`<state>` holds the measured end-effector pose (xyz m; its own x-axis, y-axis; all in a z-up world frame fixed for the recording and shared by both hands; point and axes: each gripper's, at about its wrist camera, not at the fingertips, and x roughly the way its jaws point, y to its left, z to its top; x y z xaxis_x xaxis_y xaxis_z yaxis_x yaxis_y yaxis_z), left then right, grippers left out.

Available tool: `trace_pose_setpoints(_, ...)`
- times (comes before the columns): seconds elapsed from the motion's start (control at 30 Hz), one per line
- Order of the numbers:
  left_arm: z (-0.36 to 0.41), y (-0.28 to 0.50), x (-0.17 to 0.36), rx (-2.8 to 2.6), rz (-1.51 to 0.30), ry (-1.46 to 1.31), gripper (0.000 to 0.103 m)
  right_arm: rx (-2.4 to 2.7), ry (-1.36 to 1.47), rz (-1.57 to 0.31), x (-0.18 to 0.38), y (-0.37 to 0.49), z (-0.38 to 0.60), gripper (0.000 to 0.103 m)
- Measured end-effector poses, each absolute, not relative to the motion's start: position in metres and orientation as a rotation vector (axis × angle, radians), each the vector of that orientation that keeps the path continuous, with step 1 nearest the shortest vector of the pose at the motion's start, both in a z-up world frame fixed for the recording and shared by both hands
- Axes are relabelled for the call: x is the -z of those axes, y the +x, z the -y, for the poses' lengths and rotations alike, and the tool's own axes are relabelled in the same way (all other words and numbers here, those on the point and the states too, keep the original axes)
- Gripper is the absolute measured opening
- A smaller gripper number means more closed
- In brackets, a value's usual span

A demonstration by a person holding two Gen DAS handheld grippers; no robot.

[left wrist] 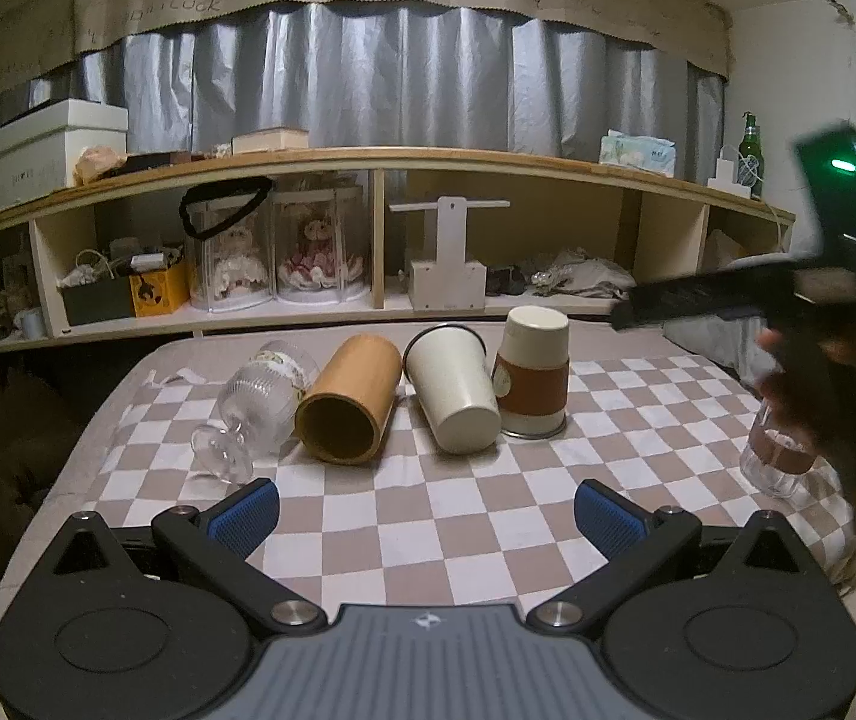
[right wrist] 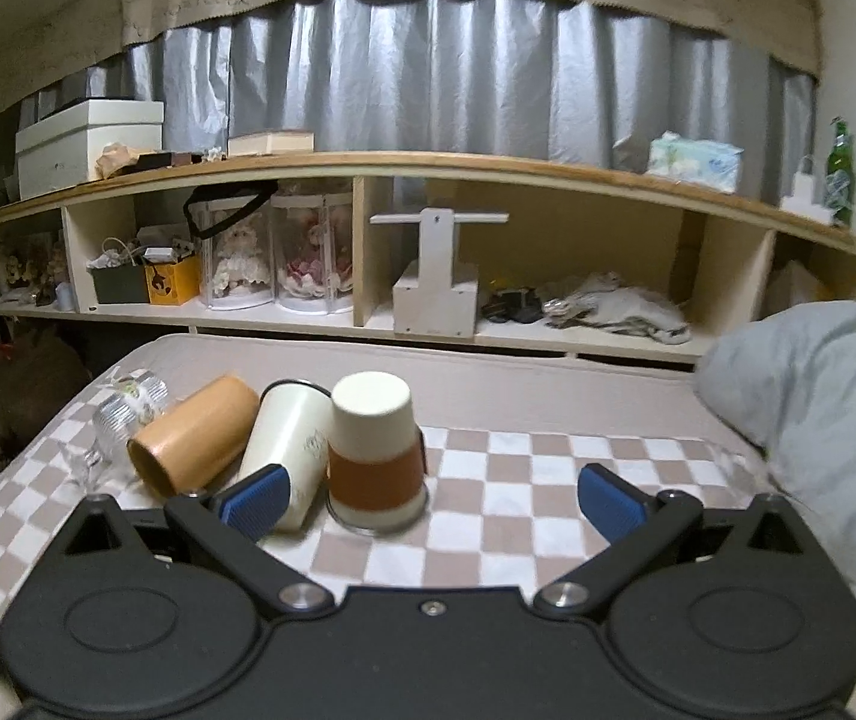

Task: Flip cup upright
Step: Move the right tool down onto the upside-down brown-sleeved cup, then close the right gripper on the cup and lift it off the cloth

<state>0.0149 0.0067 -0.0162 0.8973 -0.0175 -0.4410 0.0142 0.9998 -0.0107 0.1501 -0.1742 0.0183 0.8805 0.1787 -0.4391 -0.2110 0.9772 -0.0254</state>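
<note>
Four vessels sit in a row on a checkered cloth spread over a bed.

From the left: a clear glass goblet lies on its side, foot toward the camera. Just beside it, a tan cylindrical cup lies on its side, open mouth facing the camera. Next, a white cup with a dark rim lies on its side, base toward the camera, leaning against its right neighbour. That neighbour is a cream cup with a brown sleeve, standing mouth-down on the cloth, base up.

At the far right edge of the left wrist view, a small clear glass with a brown band stands on the cloth, partly hidden by a blurred dark gripper body and hand; orientation is hard to tell.

Left gripper: jaws spread wide, blue pads well apart, nothing between them. It hovers over bare cloth, short of the row.

Right gripper: jaws wide apart, holding nothing. The sleeved cup sits just inside its left pad; whether they touch I cannot tell. The white cup lies partly behind that pad.

Behind the bed: a wooden shelf against silver curtains.
</note>
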Motion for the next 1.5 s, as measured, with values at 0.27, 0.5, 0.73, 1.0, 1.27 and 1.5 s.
trace_pose_setpoints(0.27, -0.013, 0.023, 0.028, 0.041, -0.481, -0.017, 0.103, -0.186, -0.064, -0.501, -0.008, 0.227, 0.146, 0.102)
trace_pose_setpoints(0.5, -0.015, 0.029, 0.037, 0.040, -0.497, -0.007, 0.103, -0.218, -0.047, -0.539, 0.004, 0.271, 0.122, 0.095)
trace_pose_setpoints(0.73, -0.026, 0.033, 0.039, 0.032, -0.530, -0.079, 0.103, -0.181, -0.026, -0.594, 0.018, 0.294, 0.114, 0.072)
trace_pose_setpoints(1.0, -0.032, 0.030, 0.036, 0.087, -0.528, -0.150, 0.103, -0.223, 0.018, -0.589, 0.012, 0.253, 0.127, 0.058)
trace_pose_setpoints(1.27, -0.032, 0.029, 0.035, 0.106, -0.550, -0.198, 0.103, -0.209, 0.017, -0.617, 0.015, 0.173, 0.151, 0.058)
trace_pose_setpoints(1.5, -0.035, 0.033, 0.040, 0.161, -0.608, -0.307, 0.102, -0.192, 0.047, -0.731, 0.034, 0.117, 0.169, 0.058)
